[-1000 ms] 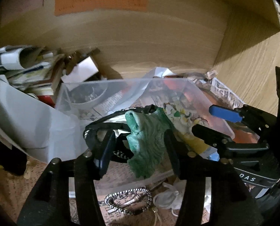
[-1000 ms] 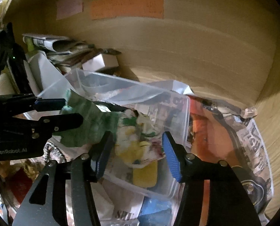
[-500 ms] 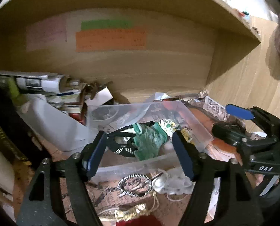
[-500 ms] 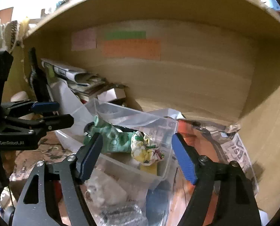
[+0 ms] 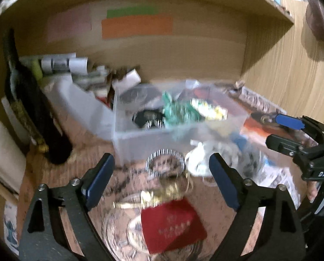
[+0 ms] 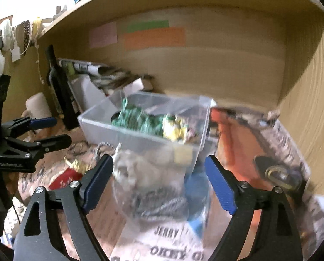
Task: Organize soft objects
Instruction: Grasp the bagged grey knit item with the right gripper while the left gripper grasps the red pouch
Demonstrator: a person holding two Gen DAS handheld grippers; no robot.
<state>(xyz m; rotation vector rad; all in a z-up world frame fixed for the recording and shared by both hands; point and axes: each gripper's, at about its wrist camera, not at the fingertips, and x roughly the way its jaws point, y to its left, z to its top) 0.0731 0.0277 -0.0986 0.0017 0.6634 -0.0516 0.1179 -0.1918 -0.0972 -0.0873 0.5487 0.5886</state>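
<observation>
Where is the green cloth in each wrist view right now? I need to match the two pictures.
Left wrist: the green cloth lies in the clear plastic bin, above centre, beyond the open fingers.
Right wrist: the green cloth is left of centre, in the same bin, beside a yellow patterned cloth.
Shared landmark: the orange note on the back wall.

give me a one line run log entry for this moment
left tool open, empty | right tool open, empty | green cloth and yellow cloth in clear bin

Dim wooden shelf alcove (image 5: pixel 183 50)
</observation>
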